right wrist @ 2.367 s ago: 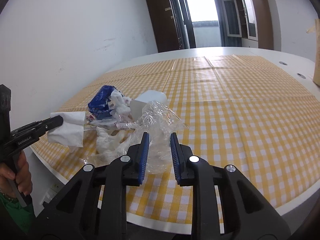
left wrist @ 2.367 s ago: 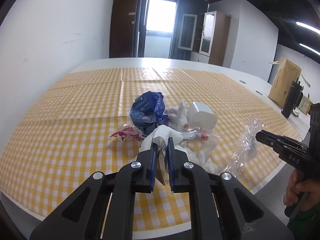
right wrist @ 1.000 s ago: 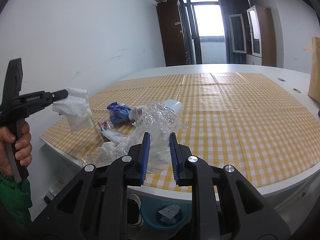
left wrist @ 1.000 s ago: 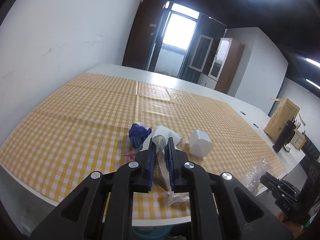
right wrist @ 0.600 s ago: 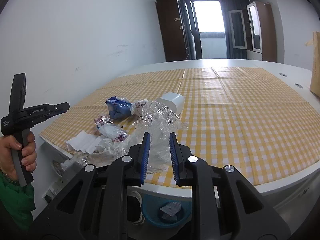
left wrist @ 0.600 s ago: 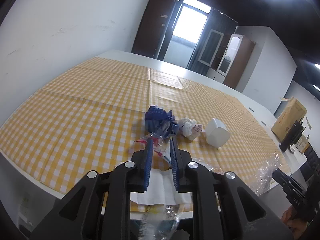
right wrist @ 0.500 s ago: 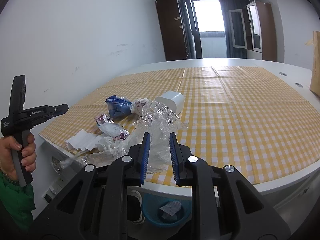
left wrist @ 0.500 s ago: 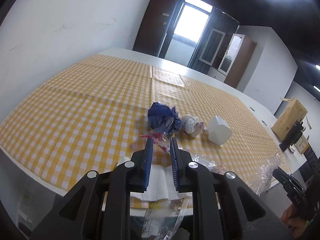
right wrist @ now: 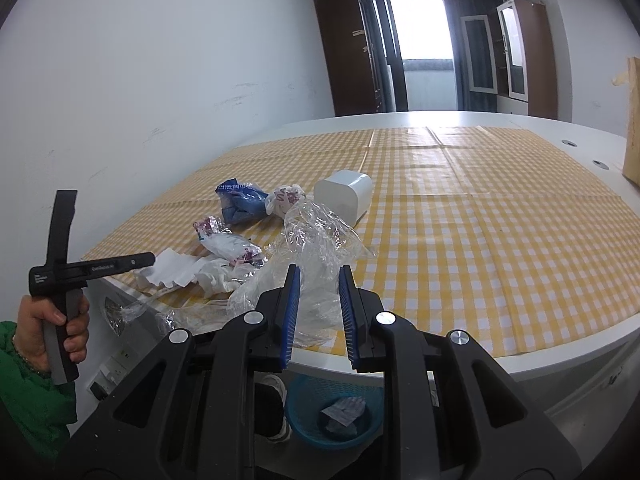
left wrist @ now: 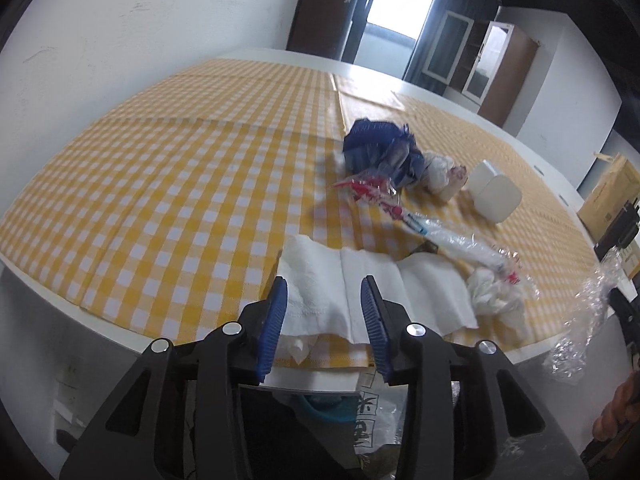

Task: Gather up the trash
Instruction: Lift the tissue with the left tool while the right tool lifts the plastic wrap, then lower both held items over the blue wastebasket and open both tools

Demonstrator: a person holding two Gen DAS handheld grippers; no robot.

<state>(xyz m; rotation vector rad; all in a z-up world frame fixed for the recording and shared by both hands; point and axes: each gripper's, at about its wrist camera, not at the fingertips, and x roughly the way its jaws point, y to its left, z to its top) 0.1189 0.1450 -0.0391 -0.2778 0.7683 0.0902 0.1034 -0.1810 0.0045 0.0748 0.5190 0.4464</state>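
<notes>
Right wrist: right claw (right wrist: 318, 300) clenches crinkled clear plastic wrap (right wrist: 316, 240); left claw (left wrist: 325, 312) opening, empty.

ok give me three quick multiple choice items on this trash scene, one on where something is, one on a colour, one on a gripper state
1. Where is the blue basket?
A. on the checked cloth
B. on the floor below the table edge
C. on the far cabinet

2. What colour is the crumpled wrapper lying left of the white cup?
A. blue
B. green
C. black

3. What is the right gripper doing?
A. open with nothing between its fingers
B. clamped on the white napkin
C. shut on the clear plastic film

Answers:
1. B, the right wrist view shows it under the table's white rim, with a scrap of paper inside.
2. A, it is dark blue in both views.
3. C, the film bunches between the blue pads and rises from them; the white napkin lies flat at the table edge.
</notes>
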